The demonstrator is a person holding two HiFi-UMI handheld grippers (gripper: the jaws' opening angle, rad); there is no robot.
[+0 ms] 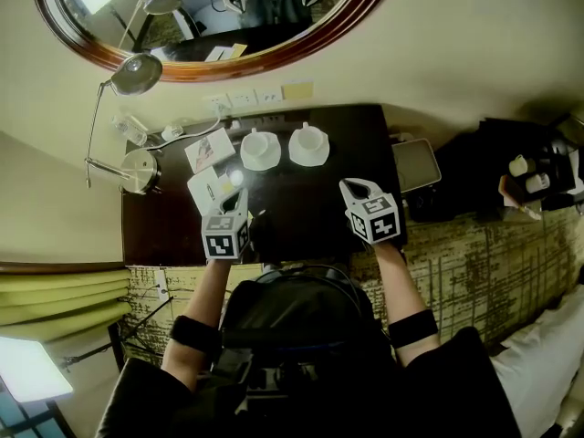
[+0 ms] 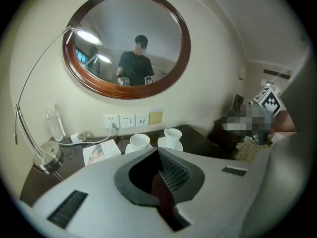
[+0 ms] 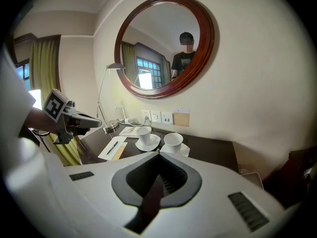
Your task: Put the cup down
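Right-hand white cup [image 1: 308,139] upright on saucer [image 1: 310,161], seemingly empty.

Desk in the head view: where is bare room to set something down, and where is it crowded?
Free: the desk in front of the left cup and right cup, and the strip between the right cup and the desk's right edge. Crowded: the left end, with lamp base, booklet and notepad close together.
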